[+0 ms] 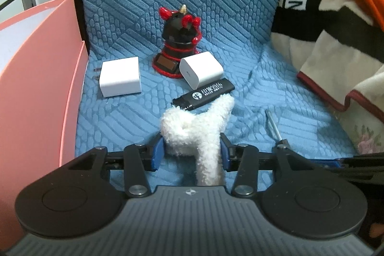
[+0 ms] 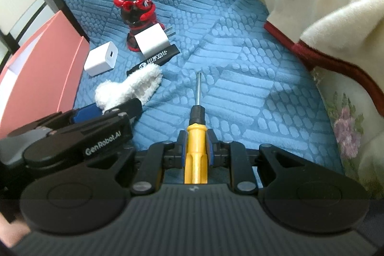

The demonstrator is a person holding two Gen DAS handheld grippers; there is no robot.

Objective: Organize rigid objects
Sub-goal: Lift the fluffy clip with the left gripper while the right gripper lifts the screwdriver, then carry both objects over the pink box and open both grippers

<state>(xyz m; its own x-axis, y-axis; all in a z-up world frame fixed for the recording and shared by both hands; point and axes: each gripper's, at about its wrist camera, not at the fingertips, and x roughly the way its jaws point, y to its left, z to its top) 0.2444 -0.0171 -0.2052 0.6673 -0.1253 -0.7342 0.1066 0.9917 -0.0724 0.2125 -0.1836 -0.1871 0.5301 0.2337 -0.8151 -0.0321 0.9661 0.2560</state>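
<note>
My left gripper is shut on a white fluffy toy, which also shows in the right wrist view. My right gripper is shut on a yellow-handled screwdriver; its metal shaft points forward over the blue cover and shows in the left wrist view. Ahead lie a black lighter, two white chargers and a black-and-red figurine. The left gripper sits just left of my right one.
A pink open box stands at the left, also in the right wrist view. A striped blanket is heaped at the right on the blue textured cover. A floral cloth lies at the right edge.
</note>
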